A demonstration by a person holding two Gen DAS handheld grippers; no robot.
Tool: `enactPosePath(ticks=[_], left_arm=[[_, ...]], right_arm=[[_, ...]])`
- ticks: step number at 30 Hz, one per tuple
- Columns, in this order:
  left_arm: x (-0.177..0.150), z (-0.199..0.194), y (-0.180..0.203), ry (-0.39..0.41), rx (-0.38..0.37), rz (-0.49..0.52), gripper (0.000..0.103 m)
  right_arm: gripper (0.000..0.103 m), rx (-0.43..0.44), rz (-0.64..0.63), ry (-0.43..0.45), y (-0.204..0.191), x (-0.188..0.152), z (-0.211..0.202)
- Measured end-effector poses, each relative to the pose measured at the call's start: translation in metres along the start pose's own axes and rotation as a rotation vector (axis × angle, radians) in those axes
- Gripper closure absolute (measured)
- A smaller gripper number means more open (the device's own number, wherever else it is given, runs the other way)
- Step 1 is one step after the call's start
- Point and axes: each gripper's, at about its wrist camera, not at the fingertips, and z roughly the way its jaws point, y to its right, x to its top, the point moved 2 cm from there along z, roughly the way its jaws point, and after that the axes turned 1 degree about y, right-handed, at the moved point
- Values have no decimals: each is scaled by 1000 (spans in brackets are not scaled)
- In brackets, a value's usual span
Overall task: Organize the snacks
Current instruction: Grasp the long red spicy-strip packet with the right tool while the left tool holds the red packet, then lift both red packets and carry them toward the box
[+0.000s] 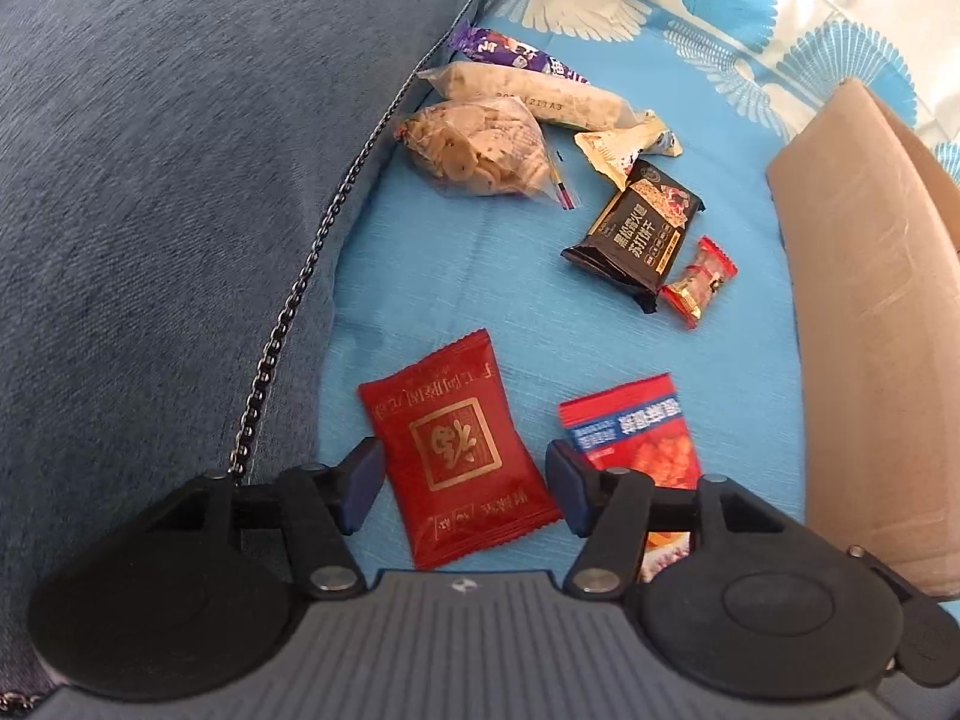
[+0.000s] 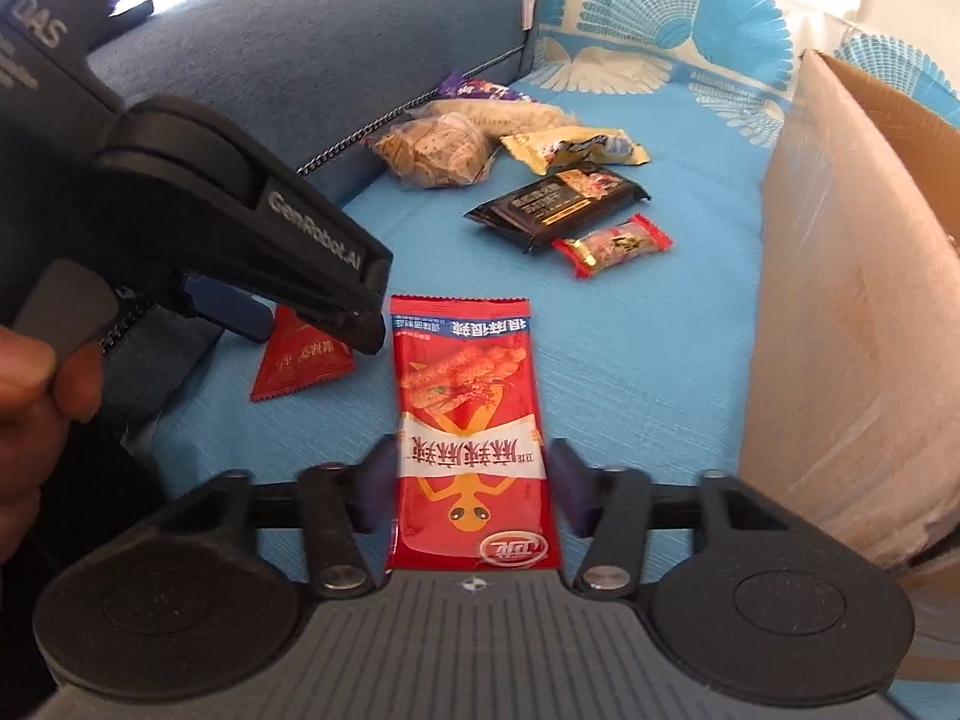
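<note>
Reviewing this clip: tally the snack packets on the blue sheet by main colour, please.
Red: 3 - dark red packet, long red packet, small red candy
Clear bags of biscuits: 2
Black: 1
Yellow: 1
Purple: 1
Total: 8

Glossy foil red packet (image 1: 465, 456), matt woven blue sheet (image 1: 480, 300), rough cardboard box (image 1: 870, 312), metal chain (image 1: 312, 252).

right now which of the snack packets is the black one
The black cracker packet, lying mid-bedspread between the yellow wrapper and the small red candy. The others are red, clear, yellow or purple; it alone is black with gold print.
</note>
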Motion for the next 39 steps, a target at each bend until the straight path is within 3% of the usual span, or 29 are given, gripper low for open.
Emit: enactPosePath(ticks=[3, 7, 10, 15, 21, 30, 32, 34, 39], left_arm=[[-2, 1, 7, 4, 29, 41, 41], [-4, -4, 8, 29, 29, 41, 59], [-6, -9, 11, 55, 17, 57, 65], [-8, -10, 17, 45, 4, 90, 64], [-6, -6, 10, 33, 25, 36, 34], [-1, 6, 13, 13, 49, 46, 34], [-2, 6, 19, 25, 59, 76, 41], [-4, 4, 23, 47, 63, 102, 53], [-7, -6, 27, 94, 58, 117, 55]], right_arm=[[53, -5, 33, 3, 3, -1, -3], [53, -15, 44, 5, 3, -3, -8], [53, -42, 34, 8, 2, -4, -9], [53, -55, 37, -12, 3, -5, -7], [48, -57, 54, -10, 5, -3, -7], [45, -54, 50, -8, 4, -4, -3], [49, -55, 47, -7, 4, -3, -4], [52, -52, 44, -3, 4, -3, -4], [54, -63, 44, 19, 3, -2, -11]])
